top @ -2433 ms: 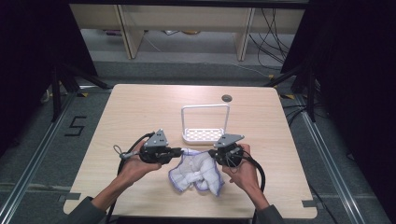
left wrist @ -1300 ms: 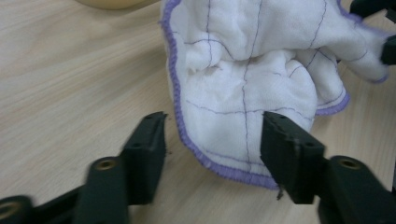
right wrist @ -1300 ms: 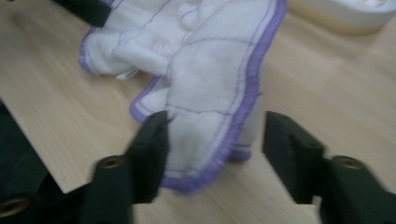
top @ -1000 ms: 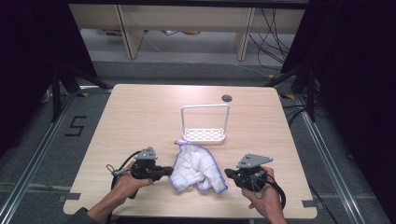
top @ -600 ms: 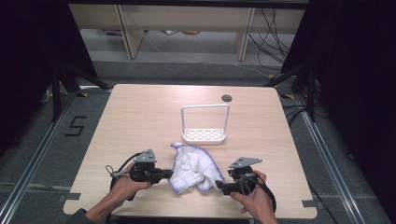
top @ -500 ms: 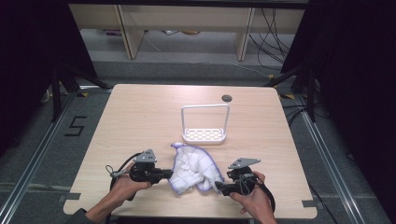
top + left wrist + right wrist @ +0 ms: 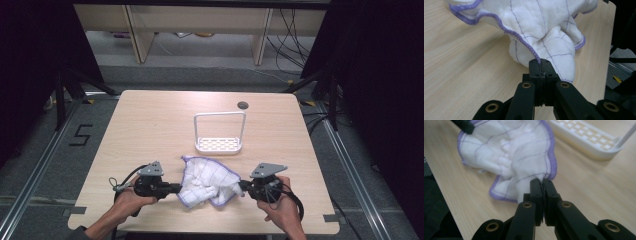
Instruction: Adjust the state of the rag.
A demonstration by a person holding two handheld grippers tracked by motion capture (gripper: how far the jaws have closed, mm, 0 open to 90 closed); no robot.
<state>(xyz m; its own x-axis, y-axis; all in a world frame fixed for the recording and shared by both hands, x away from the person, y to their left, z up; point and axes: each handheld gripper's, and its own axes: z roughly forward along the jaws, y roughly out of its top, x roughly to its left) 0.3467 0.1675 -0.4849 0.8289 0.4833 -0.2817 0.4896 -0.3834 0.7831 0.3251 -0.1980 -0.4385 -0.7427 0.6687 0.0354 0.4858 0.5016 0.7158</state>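
- Your left gripper (image 7: 176, 188) has its 2 jaws pressed together on the purple-stitched hem of the white cloth (image 7: 206, 180); in the left gripper view the hem runs straight into the pinch (image 7: 540, 65).
- Your right gripper (image 7: 243, 186) is likewise clamped on the cloth's right corner, a fold of fabric caught between its tips (image 7: 541, 185).
- Compared with 1.0 s ago, your right gripper has come in from well off to the right and taken hold of the cloth, which it was not touching then; your left gripper has kept its grip.
- The cloth now stretches between both grippers, wider and flatter than the bunched heap of 2.4 s ago, though its middle is still crumpled.
- It lies at the near middle of the table (image 7: 150, 125), a pale wood top.
- Just beyond the cloth stands a white rack (image 7: 218, 144) with a perforated base and a hoop handle; it has not moved.
- A round cable hole (image 7: 243, 105) sits near the far edge.
- Around the table: grey floor, a "5" marked on it (image 7: 80, 135) at the left, loose cables at the far right, shelving along the far wall.
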